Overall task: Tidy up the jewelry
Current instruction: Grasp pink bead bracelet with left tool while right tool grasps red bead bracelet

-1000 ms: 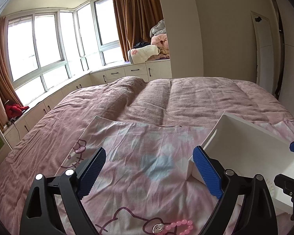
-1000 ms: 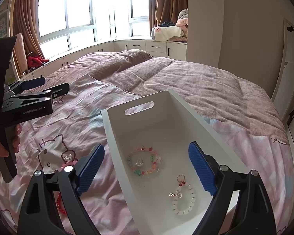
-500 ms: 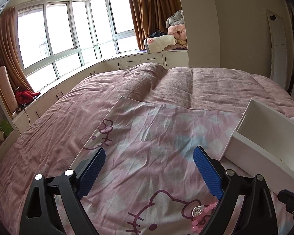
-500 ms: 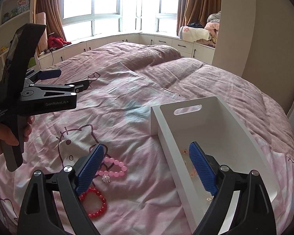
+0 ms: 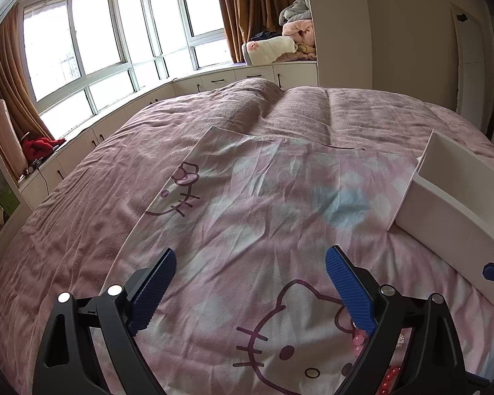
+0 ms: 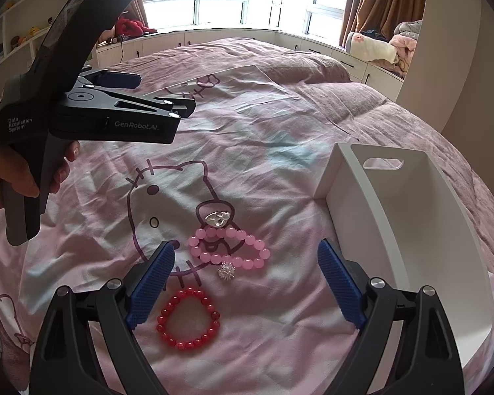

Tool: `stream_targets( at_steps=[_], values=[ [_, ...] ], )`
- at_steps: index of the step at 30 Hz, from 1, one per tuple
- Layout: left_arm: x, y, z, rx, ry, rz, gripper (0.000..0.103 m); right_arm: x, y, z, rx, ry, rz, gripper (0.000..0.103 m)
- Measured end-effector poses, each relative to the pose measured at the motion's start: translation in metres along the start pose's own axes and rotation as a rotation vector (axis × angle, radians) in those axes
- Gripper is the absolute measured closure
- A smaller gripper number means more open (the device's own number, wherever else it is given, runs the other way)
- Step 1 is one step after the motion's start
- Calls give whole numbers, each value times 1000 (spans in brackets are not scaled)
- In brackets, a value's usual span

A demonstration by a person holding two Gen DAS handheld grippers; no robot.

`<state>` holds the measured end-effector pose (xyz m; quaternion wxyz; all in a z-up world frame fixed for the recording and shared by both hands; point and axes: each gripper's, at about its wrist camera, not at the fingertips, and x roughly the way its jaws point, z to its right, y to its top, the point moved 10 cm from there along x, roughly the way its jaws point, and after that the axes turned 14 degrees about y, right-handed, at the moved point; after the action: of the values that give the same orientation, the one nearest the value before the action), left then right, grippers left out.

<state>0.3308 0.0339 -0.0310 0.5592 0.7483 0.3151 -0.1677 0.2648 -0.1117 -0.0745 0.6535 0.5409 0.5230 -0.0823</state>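
Observation:
In the right wrist view, a pink bead bracelet (image 6: 229, 247) with silver charms and a red bead bracelet (image 6: 187, 319) lie on the Hello Kitty cloth (image 6: 168, 197). My right gripper (image 6: 245, 283) is open and empty, hovering above and between them. A white tray (image 6: 408, 230) stands to the right; its floor is hidden here. My left gripper (image 5: 250, 289) is open and empty over the cloth; it also shows in the right wrist view (image 6: 168, 105) at the upper left. Pink beads (image 5: 359, 340) and red beads (image 5: 390, 378) peek behind its right finger. The tray's wall (image 5: 444, 217) is at the right.
The cloth lies on a wide pink bed cover (image 5: 115, 164). Windows, low cabinets and piled blankets (image 5: 289, 42) line the far side. A hand (image 6: 19, 177) holds the left gripper's handle.
My right gripper has swung left from over the tray to over the bracelets on the cloth. My left gripper has shifted left and back, so the tray slid to the right edge.

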Motion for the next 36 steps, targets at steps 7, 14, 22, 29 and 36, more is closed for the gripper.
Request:
stream_targets(
  at_steps=[7,14,22,29,36],
  values=[
    [6,-29,23,96,-26,-32,10,17,-24,-11,-40,26,-64,16],
    [9,-49,50,167,-87,-60,10,30,-55,-12,-51,26,-126,17],
    [14,-78,87,286,-121,-83,10,46,-81,-9,-46,28,-190,22],
    [24,-94,99,318,-97,-152,16,62,-105,-8,-16,39,-266,22],
    [19,-98,107,337,-151,-146,39,64,-111,-22,-7,139,-276,57]
  ],
)
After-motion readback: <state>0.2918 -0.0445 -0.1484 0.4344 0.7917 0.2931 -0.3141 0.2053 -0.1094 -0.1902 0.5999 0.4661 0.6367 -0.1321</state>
